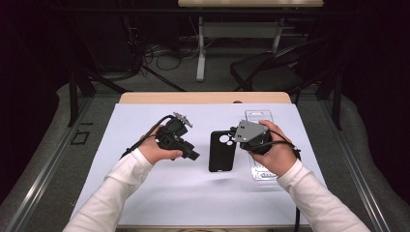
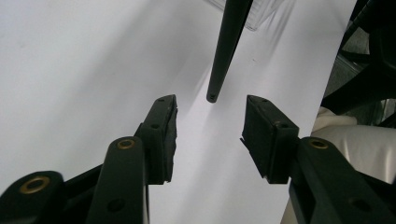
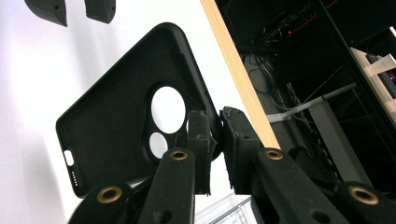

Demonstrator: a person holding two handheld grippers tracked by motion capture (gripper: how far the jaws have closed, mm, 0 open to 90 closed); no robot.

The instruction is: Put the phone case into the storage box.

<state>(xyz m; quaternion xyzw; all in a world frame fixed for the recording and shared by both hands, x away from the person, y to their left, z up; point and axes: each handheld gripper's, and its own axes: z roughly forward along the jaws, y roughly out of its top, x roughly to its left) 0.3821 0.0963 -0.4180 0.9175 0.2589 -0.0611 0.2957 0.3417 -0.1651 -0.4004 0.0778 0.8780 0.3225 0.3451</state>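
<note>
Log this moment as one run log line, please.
right gripper: shut on phone case edge | left gripper: open, facing case, apart | clear tray: behind right hand

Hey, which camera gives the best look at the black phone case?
The right gripper view: the phone case shows its inside and camera cutouts, with the right gripper clamped on its edge. The high view shows it whole but small. The left gripper view catches it edge-on, a thin dark strip.

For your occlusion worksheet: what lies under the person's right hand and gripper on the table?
A clear plastic tray lies under the right hand and right gripper; its ends show beyond them. Its middle is covered, so any contents there cannot be seen.
</note>
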